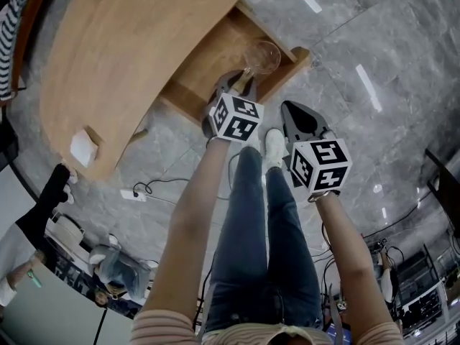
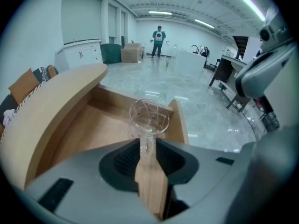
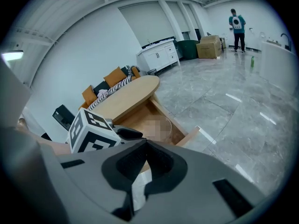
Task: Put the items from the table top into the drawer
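A clear stemmed glass point(image 1: 262, 56) stands upright in the open wooden drawer point(image 1: 287, 67), near its front right corner. My left gripper point(image 1: 241, 77) hangs just above and in front of the glass. In the left gripper view the jaws point(image 2: 148, 143) stand apart, with the glass point(image 2: 149, 117) just beyond their tips and its stem in line with the gap; the pads do not press on it. A small white box point(image 1: 84, 147) lies on the table top point(image 1: 129, 42) at its near left end. My right gripper point(image 1: 295, 110) hovers over the floor right of the drawer, jaws together and empty.
The drawer's bottom point(image 2: 107, 125) is bare wood beside the glass. Grey tiled floor surrounds the curved table. My legs and a white shoe point(image 1: 273, 146) are below the grippers. A power strip point(image 1: 131, 195) with cable lies on the floor. A person point(image 2: 159, 42) stands far off.
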### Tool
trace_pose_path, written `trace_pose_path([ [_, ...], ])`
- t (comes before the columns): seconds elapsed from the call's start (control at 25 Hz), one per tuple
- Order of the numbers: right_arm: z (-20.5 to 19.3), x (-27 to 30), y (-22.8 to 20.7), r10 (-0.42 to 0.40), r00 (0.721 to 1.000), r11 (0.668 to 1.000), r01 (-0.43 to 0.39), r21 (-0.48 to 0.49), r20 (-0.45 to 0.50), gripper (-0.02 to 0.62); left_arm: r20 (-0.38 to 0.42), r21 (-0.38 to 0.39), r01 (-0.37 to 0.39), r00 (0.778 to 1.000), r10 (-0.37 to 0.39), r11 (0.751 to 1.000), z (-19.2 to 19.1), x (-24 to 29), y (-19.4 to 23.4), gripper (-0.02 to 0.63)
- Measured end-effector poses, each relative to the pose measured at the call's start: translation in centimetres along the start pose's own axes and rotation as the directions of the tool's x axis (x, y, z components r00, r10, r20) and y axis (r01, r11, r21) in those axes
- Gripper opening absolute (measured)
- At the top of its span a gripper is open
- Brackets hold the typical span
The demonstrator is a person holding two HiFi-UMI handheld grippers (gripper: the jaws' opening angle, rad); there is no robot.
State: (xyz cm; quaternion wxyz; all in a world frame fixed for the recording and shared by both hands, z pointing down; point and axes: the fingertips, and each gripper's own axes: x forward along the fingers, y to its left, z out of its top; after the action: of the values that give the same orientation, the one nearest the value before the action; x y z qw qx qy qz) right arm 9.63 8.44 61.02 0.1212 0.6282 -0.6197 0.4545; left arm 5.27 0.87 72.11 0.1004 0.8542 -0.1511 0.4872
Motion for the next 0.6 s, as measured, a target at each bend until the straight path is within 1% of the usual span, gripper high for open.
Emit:
trace_pose_path([
  [0.16,0.4,-1.9,1.2,0.005,1.0,1.0,-0.004,-0.014,0.009,0.008,0.042,-0.039,-0.005,0.999,0.007,0.999,0.8,-3.4,-0.5,0.1],
  [0.24,0.7,-2.8,1.8,0.008,1.0,1.0,-0.008,-0.023,0.016,0.008,0.07,-0.063,-0.016,0.997,0.021,0.998,1.3,-5.2,-0.6,0.085],
  [0.36,1.6,-4.1,2.7,0.017,0.999,0.999,-0.015,-0.043,0.036,0.008,0.123,-0.108,-0.038,0.991,0.051,0.993,2.4,-7.7,-0.4,0.053],
  [0.6,4.1,-7.3,4.9,0.04,0.995,0.997,-0.034,-0.062,0.091,0.008,0.19,-0.158,-0.069,0.977,0.099,0.985,4.3,-12.8,-0.2,0.025],
])
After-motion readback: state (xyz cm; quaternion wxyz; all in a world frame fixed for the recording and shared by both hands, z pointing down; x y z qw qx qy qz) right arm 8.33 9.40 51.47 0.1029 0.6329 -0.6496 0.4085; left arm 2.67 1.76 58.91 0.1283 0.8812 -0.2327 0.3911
